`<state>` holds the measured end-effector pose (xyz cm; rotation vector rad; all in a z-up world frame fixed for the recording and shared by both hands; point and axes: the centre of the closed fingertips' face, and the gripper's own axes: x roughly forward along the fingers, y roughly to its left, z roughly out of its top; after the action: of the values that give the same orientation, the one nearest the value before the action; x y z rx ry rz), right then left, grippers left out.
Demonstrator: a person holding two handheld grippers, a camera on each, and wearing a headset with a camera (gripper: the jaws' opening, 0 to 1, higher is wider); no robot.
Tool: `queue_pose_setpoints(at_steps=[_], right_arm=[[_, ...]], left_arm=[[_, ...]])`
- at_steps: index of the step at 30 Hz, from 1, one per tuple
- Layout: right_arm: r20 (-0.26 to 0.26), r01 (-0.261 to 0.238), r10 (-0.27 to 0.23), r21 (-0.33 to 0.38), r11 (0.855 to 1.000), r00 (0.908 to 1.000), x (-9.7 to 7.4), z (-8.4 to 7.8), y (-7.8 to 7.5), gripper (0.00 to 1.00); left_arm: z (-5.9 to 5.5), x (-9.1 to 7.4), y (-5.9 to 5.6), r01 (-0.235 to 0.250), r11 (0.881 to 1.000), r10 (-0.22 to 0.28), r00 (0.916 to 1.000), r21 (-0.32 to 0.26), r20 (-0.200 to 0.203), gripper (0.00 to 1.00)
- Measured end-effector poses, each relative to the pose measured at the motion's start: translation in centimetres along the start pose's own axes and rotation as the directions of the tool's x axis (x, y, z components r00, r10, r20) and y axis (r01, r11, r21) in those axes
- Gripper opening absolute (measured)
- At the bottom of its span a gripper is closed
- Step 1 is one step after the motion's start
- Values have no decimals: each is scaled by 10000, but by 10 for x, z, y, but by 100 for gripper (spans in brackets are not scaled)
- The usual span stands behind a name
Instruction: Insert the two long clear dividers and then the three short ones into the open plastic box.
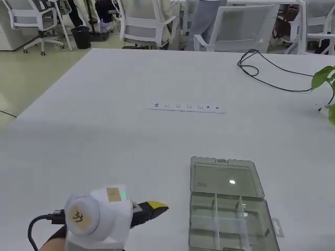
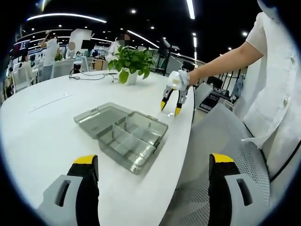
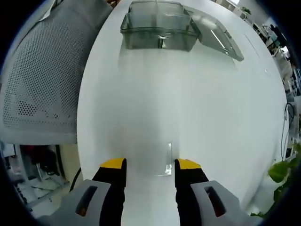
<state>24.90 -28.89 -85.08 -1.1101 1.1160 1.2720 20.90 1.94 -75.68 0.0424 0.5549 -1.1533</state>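
Broad white tabletop [image 1: 104,130] in an open-plan office; grey office chairs [image 1: 235,29] behind, leafy potted plant [image 2: 129,61] at the far edge. Smoky clear plastic box [image 1: 230,222] lies open near the table edge, lid flat. Upright clear dividers [image 1: 215,219] split its base into compartments. Left gripper [image 2: 154,158] has its jaws spread wide, holding nothing. Right gripper [image 3: 151,164] has its jaws apart above a short clear divider [image 3: 165,160] lying flat on the table.

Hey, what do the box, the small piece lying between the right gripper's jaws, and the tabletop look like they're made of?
Box: smoky translucent plastic with a glossy finish; the table shows through its walls and open lid.
Divider: probably thin clear plastic; only its edges and a few glints stand out against the table.
Table: smooth white matte top, possibly laminate; the core cannot be told.
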Motion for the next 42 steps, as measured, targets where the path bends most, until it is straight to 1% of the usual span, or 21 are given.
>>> queue_pose_setpoints(at_steps=[2, 8, 11, 20, 22, 25, 26, 29, 31, 34, 37, 40, 42], right_arm=[[8, 98, -98, 25, 9999, 10000, 0, 0, -2, 40], [-23, 112, -112, 50, 9999, 9999, 0, 0, -1, 39], [-43, 122, -122, 43, 9999, 9999, 0, 0, -1, 33], [-136, 209, -209, 17, 9998, 9997, 0, 0, -1, 33], [-151, 394, -394, 7, 9992, 9991, -2, 2, -3, 33], [223, 648, -648, 18, 9979, 9976, -10, 15, -5, 33], [264, 689, -689, 17, 9976, 9973, -11, 17, -5, 33], [547, 1021, -1023, 68, 9947, 9932, -20, 28, -9, 33], [835, 1242, -1250, 149, 9921, 9886, -29, 39, -10, 33], [1304, 1530, -1541, 182, 9881, 9794, -43, 58, -12, 33], [1586, 1775, -1779, 167, 9840, 9712, -55, 72, -13, 33], [1951, 2033, -2040, 236, 9788, 9593, -68, 89, -14, 33], [2263, 2165, -2182, 326, 9757, 9493, -78, 103, -13, 33]], left_arm=[[0, 0, 0, 4, 10000, -4, 10000, -14, -21, 100], [0, 0, -1, 9, 10000, -9, 10000, -29, -2, 100], [-1, 0, -1, 24, 10000, -24, 10000, -29, -4, 99], [-1, -2, -2, 22, 10000, -22, 10000, -42, 0, 99], [0, -2, -1, -7, 10000, 7, 10000, -25, 24, 99], [1, -4, 0, -42, 10000, 42, 10000, -59, 64, 99], [1, -4, 0, -46, 10000, 46, 10000, -59, 68, 99], [3, -4, 1, -51, 9999, 53, 9999, -129, 155, 99], [5, -5, 2, -58, 9998, 61, 9997, -164, 216, 99], [9, -5, 3, -95, 9998, 101, 9995, -187, 302, 98], [16, -5, 4, -70, 9996, 83, 9990, -286, 440, 98], [23, -5, 4, -71, 9991, 93, 9985, -408, 541, 97], [30, -4, 4, -55, 9983, 98, 9972, -583, 743, 96]])
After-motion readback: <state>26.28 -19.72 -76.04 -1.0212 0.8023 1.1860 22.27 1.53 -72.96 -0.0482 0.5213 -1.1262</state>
